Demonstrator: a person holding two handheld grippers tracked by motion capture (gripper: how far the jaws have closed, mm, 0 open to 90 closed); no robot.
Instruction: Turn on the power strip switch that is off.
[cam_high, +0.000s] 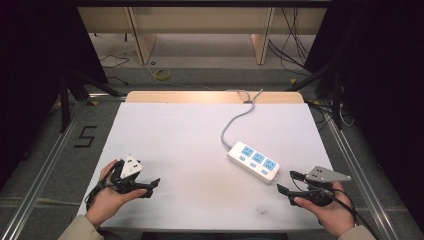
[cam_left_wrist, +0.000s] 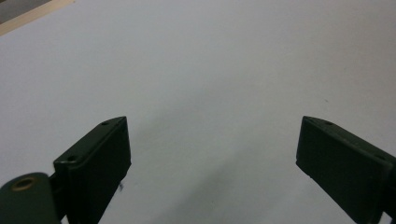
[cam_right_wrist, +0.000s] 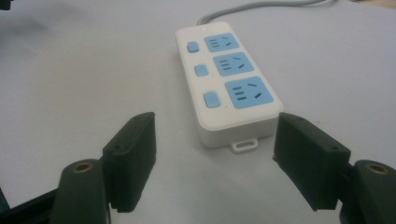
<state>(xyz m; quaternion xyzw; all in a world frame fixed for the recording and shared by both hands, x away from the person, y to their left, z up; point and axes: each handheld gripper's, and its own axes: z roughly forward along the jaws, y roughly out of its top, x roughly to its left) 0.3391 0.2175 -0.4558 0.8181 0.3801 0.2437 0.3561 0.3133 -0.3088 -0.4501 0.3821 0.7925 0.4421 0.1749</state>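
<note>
**Two open grippers and a power strip on the white table**

A white plastic power strip with three blue sockets (cam_high: 253, 161) lies flat on the white table top (cam_high: 190, 145). It sits on the right half of the table, a bit nearer the near edge than the far one. It lies at a slant, with one end pointing to the far left and the other end to the near right. Beside each blue socket there is a small blue button. A grey round cable (cam_high: 234, 120) comes out of its far end and winds away to the far edge of the table.

The right gripper (cam_high: 290, 182) is at the near right corner, held in the person's right hand (cam_high: 327, 210). Its two black jaws stand wide apart and hold nothing. They point toward the near right end of the power strip, which is just in front of them but not touching (in the right gripper view (cam_right_wrist: 215, 158) the little white tab at that end (cam_right_wrist: 243, 144) sits in the gap in front of the two jaws).

The left gripper (cam_high: 151, 187) is at the near left, held in the person's left hand (cam_high: 107, 197). Its jaws are spread wide too, with only bare table between them (cam_left_wrist: 212, 154). It is well apart from the power strip.
</note>
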